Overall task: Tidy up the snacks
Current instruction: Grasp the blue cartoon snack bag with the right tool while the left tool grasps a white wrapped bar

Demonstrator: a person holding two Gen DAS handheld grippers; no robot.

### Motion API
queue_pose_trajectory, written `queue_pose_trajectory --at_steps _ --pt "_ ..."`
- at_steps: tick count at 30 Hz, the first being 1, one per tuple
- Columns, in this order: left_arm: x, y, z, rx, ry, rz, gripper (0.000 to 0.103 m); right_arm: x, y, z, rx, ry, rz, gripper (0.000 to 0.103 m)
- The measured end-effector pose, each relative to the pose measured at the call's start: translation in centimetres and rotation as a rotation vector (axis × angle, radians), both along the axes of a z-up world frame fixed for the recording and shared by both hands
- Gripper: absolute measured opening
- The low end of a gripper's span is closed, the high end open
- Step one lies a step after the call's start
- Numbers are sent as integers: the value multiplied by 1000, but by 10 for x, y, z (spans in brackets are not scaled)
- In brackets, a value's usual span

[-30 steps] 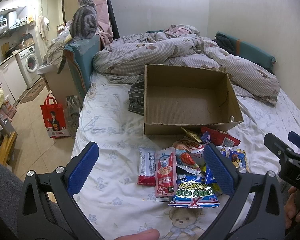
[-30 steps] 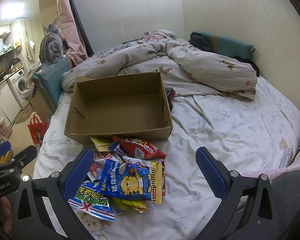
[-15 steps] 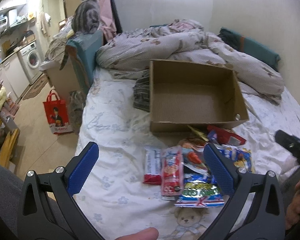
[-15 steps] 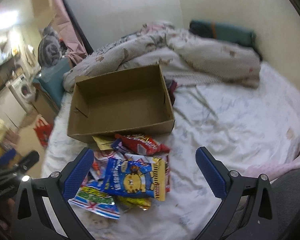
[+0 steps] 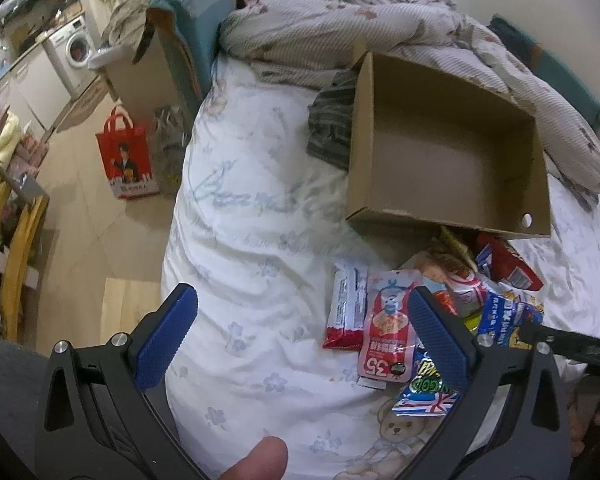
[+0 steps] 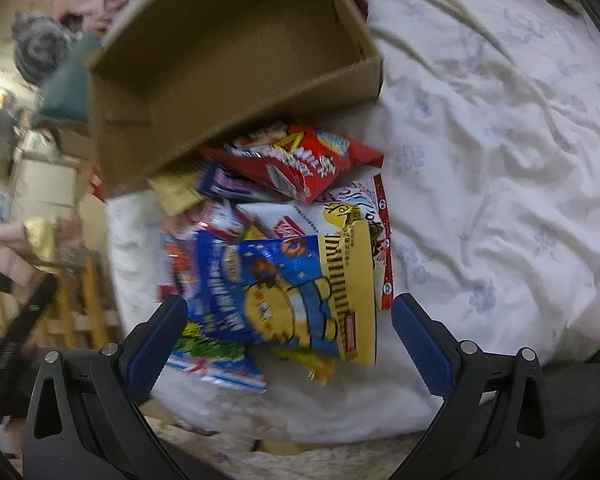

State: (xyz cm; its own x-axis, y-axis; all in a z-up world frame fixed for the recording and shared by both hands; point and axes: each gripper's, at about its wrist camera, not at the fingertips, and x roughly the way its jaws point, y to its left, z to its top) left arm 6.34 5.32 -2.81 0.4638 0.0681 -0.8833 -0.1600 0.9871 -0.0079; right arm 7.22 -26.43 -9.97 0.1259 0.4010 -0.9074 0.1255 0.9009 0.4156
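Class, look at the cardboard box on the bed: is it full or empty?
Empty. The cardboard box shows only its bare brown floor in both views; the snack packets all lie outside on the sheet.

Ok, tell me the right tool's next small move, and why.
Probably lower the right tool a little and close on the blue and yellow snack bag. Its jaws are open and empty, that bag lies topmost between them, and the cardboard box behind the pile holds nothing.
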Motion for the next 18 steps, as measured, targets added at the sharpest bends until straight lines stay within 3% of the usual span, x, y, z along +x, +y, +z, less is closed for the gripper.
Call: queue_pose_trajectory --at_steps 2,4,6,11,18 --pt "1 1 -3 0 14 0 103 2 8 -8 -47 3 20 102" --pt "1 2 -6 3 21 3 103 2 13 -13 -79 3 46 88" --pt "1 2 -8 3 27 8 103 0 16 -14 -65 1 70 67" --pt "6 1 -12 -9 48 5 103 -12 5 0 -43 -32 51 36" --pt "21 3 -20 0 101 10 103 -27 -20 34 97 -144 28 24"
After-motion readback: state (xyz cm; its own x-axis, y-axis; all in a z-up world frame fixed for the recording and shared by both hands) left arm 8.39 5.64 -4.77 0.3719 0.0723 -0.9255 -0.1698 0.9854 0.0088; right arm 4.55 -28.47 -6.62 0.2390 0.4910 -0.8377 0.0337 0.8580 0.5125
